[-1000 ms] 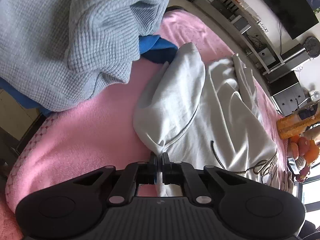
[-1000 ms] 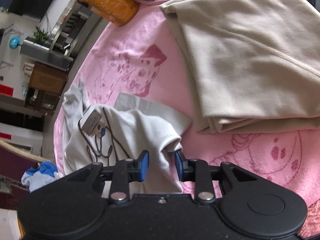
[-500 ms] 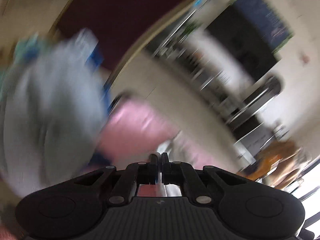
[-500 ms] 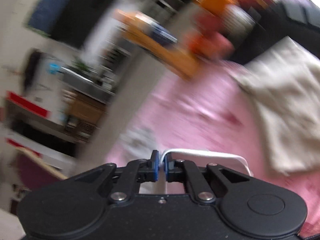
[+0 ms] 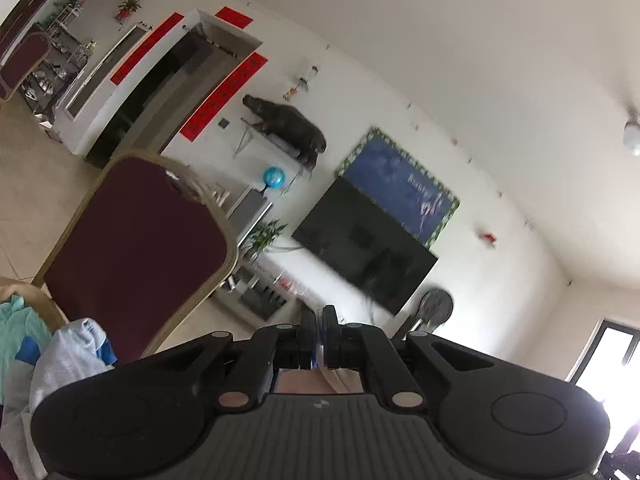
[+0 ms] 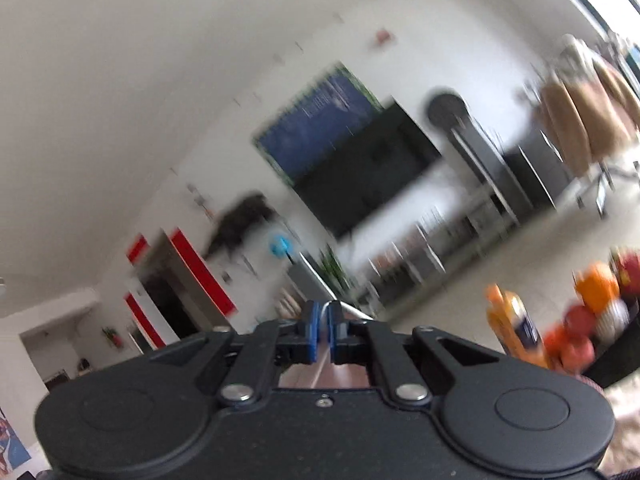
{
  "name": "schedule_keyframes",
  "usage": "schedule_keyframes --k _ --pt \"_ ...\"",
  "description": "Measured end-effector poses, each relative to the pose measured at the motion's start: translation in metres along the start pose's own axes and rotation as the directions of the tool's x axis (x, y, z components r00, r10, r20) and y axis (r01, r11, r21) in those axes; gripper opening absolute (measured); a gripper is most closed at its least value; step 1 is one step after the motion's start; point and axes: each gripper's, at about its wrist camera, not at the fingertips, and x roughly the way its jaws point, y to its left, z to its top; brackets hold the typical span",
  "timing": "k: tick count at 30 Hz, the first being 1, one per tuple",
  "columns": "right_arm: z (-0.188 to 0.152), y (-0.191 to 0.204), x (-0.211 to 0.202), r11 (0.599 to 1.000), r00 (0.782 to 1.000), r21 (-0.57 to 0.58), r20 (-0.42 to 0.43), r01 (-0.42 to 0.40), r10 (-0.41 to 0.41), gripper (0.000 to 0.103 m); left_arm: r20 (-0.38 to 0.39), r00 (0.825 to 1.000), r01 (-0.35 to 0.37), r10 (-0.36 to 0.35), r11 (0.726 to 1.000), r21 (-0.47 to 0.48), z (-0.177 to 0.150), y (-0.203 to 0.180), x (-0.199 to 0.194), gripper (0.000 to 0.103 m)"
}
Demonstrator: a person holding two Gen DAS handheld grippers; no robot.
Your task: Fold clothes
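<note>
Both grippers point level at the room, so the bed is out of both views. My left gripper (image 5: 319, 320) is shut, and only a thin sliver of the white garment (image 5: 345, 379) shows between and below its jaws. My right gripper (image 6: 322, 315) is also shut, pinching a thin white edge of the same garment (image 6: 325, 305) that pokes up between the blue pads and trails off to the right. The rest of the garment hangs hidden under the gripper bodies. The right wrist view is blurred.
A maroon chair (image 5: 132, 256) stands to the left, with a pile of pale blue and teal clothes (image 5: 60, 356) beside it. Far ahead are a wall television (image 5: 364, 256) and low shelving. An orange bottle (image 6: 516, 332) and fruit (image 6: 596, 288) sit at the right.
Both grippers have risen from the pink bed and tipped up to level. The right gripper's jaws closed on the white garment. The left stayed shut on it.
</note>
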Motion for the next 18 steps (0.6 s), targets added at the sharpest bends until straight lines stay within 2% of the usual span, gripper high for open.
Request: schedule_keyframes --k 2,6,9,13,15,18 --pt "-0.001 0.007 0.018 0.996 0.996 -0.073 -0.063 0.054 -0.058 0.005 -0.086 0.995 -0.052 0.054 0.998 0.021 -0.006 0.001 0.024 0.001" --pt "-0.008 -0.018 0.055 0.987 0.982 -0.048 -0.107 0.151 -0.155 0.0 -0.196 0.969 -0.136 0.149 0.988 0.076 -0.025 0.004 0.066 0.001" --pt "-0.019 -0.042 0.098 0.975 0.953 -0.045 -0.21 0.215 -0.22 0.0 -0.265 0.949 -0.147 0.172 0.983 0.112 -0.043 0.004 0.098 0.001" --pt "-0.04 -0.074 0.132 0.968 0.932 -0.041 -0.266 0.246 -0.248 0.0 -0.324 0.925 -0.145 0.199 0.972 0.183 -0.08 0.004 0.123 0.001" --pt "-0.066 -0.091 0.144 0.967 0.909 -0.036 -0.335 0.25 -0.248 0.0 -0.348 0.915 -0.14 0.203 0.97 0.2 -0.098 0.012 0.123 0.001" --pt "-0.13 -0.114 0.155 0.973 0.844 -0.007 -0.496 0.23 -0.203 0.001 -0.342 0.913 -0.148 0.222 0.962 0.23 -0.109 0.025 0.121 0.001"
